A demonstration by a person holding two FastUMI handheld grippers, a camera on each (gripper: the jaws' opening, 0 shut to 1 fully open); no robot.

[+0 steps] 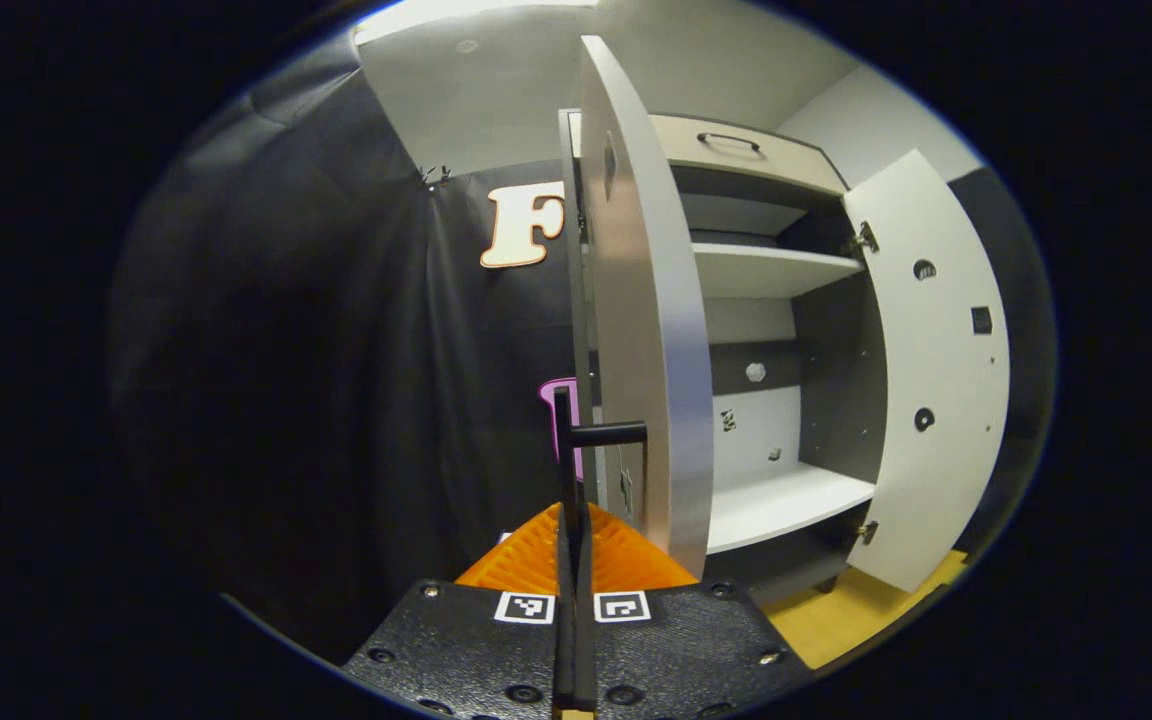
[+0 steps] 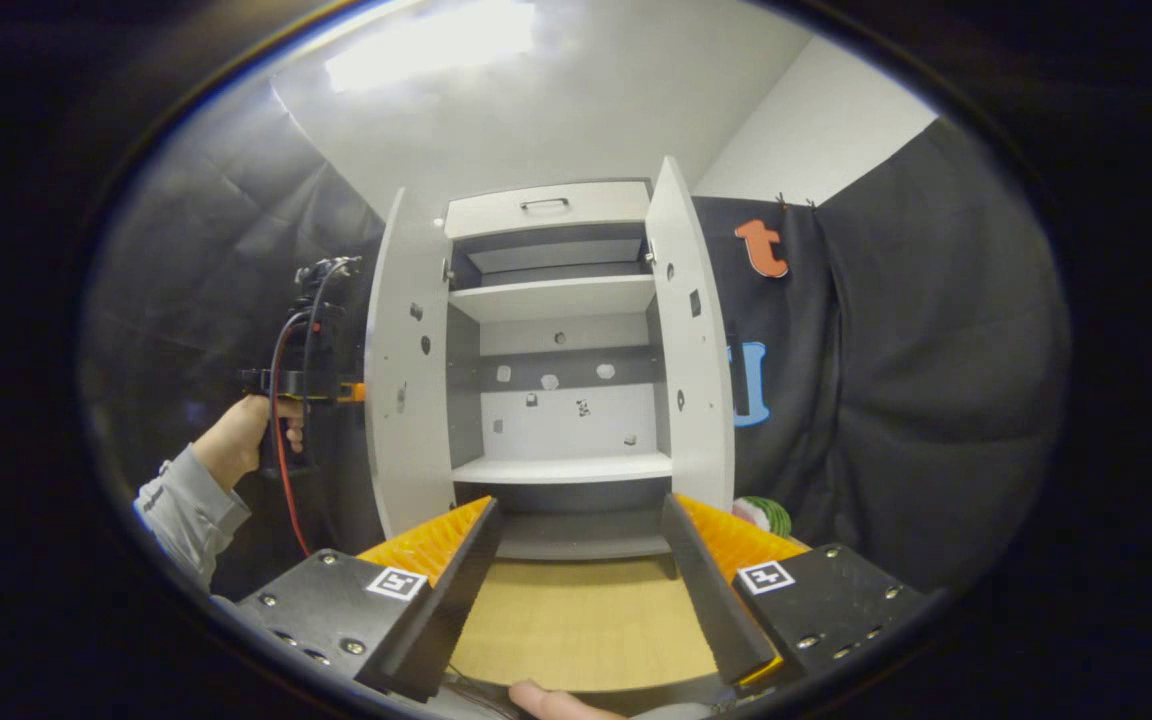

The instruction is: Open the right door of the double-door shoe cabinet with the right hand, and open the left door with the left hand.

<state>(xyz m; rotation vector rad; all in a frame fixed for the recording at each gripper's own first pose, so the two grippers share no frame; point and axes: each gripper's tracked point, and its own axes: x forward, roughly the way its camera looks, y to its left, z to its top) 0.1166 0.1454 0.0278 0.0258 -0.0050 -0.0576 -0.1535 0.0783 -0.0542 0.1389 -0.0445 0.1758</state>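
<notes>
The white shoe cabinet point(image 2: 556, 300) stands with both doors swung wide. In the left gripper view I face the left door point(image 1: 648, 330) edge-on; its black bar handle point(image 1: 608, 433) sticks out toward me. My left gripper point(image 1: 573, 512) is shut on that handle's upright bar. The right door point(image 1: 936, 380) hangs open beyond, and bare shelves point(image 1: 786, 500) show inside. In the right gripper view a hand holds the left gripper point(image 2: 311, 385) at the outer side of the left door point(image 2: 406, 380). My right gripper point(image 2: 581, 505) is open, holding nothing, well back from the right door point(image 2: 691, 350).
A drawer with a dark handle point(image 2: 544, 205) tops the cabinet. Wood-coloured floor point(image 2: 576, 620) runs from the cabinet base toward me. A small green and pink object point(image 2: 764, 515) lies by the right door's foot. Black cloth walls close in on both sides.
</notes>
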